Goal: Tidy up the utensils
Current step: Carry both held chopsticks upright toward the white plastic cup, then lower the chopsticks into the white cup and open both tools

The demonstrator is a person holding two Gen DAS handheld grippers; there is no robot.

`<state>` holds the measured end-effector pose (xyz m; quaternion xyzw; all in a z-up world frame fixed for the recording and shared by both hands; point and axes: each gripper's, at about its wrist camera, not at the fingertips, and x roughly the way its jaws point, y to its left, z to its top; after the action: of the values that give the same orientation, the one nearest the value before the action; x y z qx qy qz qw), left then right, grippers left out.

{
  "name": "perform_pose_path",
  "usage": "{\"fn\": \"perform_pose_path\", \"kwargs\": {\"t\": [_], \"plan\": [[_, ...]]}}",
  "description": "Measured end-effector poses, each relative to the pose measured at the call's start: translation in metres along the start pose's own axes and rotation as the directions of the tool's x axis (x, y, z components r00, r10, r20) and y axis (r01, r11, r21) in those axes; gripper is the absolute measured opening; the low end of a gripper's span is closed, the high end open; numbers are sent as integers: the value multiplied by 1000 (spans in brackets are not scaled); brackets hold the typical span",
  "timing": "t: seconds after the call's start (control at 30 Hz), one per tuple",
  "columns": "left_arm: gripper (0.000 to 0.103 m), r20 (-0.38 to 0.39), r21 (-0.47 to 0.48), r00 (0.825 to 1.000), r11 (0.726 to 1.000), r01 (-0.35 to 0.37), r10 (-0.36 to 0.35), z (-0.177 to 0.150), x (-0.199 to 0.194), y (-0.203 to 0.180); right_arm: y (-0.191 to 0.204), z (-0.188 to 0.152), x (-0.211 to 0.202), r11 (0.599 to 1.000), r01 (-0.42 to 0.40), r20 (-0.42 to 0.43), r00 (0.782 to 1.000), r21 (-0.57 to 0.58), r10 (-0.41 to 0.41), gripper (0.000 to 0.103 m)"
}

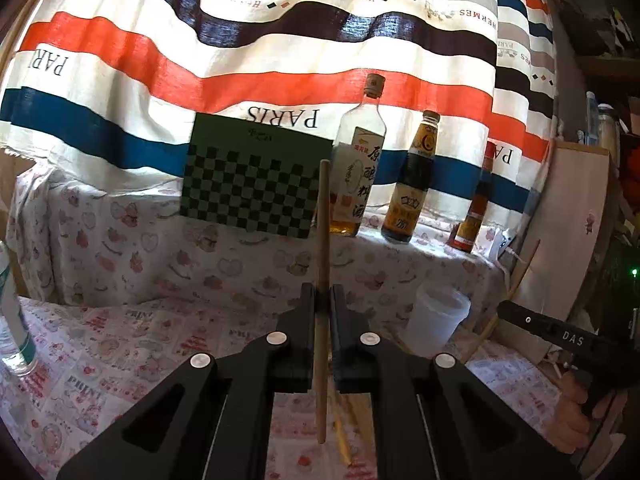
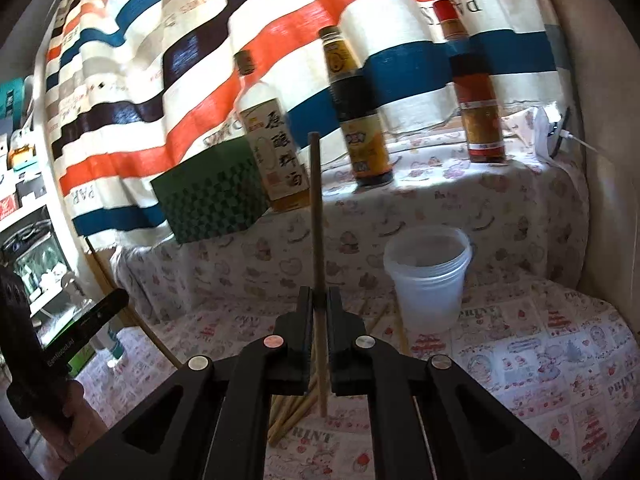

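Both grippers grasp one chopstick each, jaws clenched on the shaft. Left gripper (image 1: pixel 323 298) holds the left chopstick (image 1: pixel 322 264) upright; right gripper (image 2: pixel 319 300) holds the right chopstick (image 2: pixel 317 216) likewise. Step in hand, judged: carry each stick to the plastic cup (image 2: pixel 429 276) on the tabletop (image 2: pixel 540 360). Advice: centre the lower tip over the rim before lowering, one at a time. Sticks: slim, round, plain wood. Loose chopsticks (image 2: pixel 292 412) lie beneath.

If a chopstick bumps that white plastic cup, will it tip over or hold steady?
The white plastic cup looks thin, translucent and empty, so it is probably light and may slide or tip when bumped. It stands upright with a wider rim than base, so it is likely top-heavy once chopsticks lean inside.
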<state>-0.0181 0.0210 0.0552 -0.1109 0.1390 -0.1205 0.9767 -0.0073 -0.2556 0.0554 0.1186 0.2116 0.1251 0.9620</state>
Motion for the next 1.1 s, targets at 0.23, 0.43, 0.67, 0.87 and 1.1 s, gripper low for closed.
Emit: {"fn": "perform_pose_path", "kwargs": {"t": [0.23, 0.43, 0.67, 0.87, 1.1], "plan": [[6, 44, 70, 998, 997, 45, -48, 42, 39, -59, -11, 51, -15, 993, 68, 102, 993, -92, -59, 7], [6, 79, 120, 982, 979, 163, -173, 75, 82, -126, -41, 95, -18, 993, 111, 218, 971, -50, -97, 7], [6, 87, 129, 977, 974, 184, -196, 88, 136, -169, -75, 98, 19, 988, 156, 175, 972, 11, -156, 7], [6, 16, 154, 986, 975, 159, -163, 59, 168, -176, -96, 90, 49, 987, 160, 70, 984, 21, -162, 7], [6, -103, 115, 971, 967, 229, -217, 38, 185, -161, -100, 87, 63, 993, 117, 1, 993, 19, -117, 7]]}}
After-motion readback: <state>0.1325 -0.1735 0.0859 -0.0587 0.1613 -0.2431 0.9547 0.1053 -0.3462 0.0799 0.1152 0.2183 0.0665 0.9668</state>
